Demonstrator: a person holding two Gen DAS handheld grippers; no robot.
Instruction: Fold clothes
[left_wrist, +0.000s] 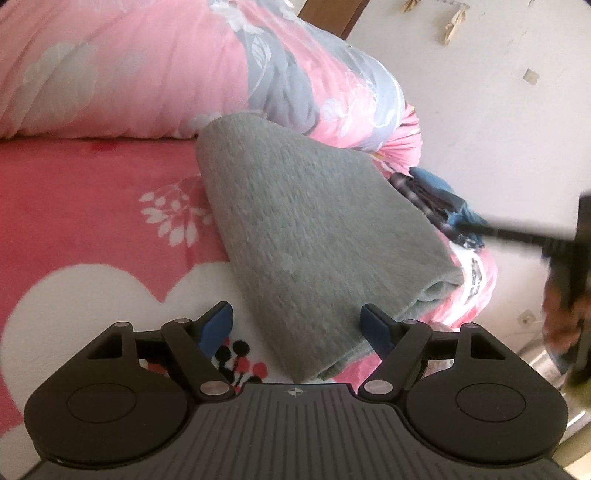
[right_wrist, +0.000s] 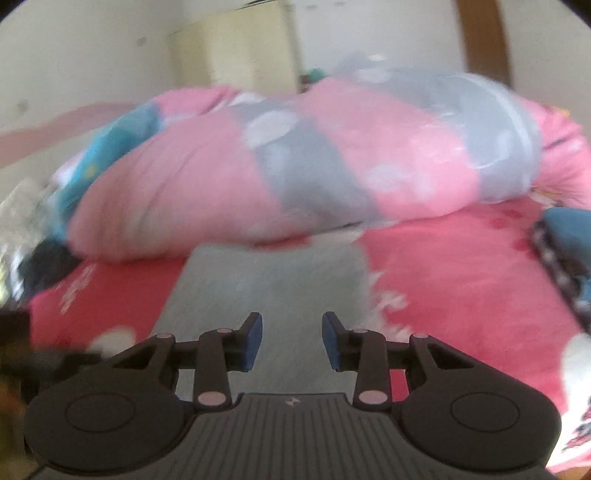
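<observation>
— Where's the garment now?

— The grey fleece piece (left_wrist: 317, 236) lies folded on the pink bed cover (left_wrist: 92, 229), its far end close against the rolled pink and grey quilt (left_wrist: 155, 66). The near corner sits between the fingers of the left gripper (left_wrist: 297, 326), but the jaws stand wide apart and the pads press on nothing.

— And the other one?

— The right gripper (right_wrist: 292, 339) hangs over the grey cloth too, jaws partly parted with nothing between them. Its view is smeared, so that hand looks to be travelling fast.

— What worries you?

— Two things. The folded layers at the right edge (left_wrist: 439, 288) look loose and thick; I reckon a pinch that takes only the top layer would peel the fold open. And that edge lies near the side of the bed, so a careless tug to the right might drag the bundle off.

— Anything nearby to snag?

— A dark blue heap of clothes (left_wrist: 439, 199) sits just right of the fleece. A hasty sweep could catch it instead.
</observation>
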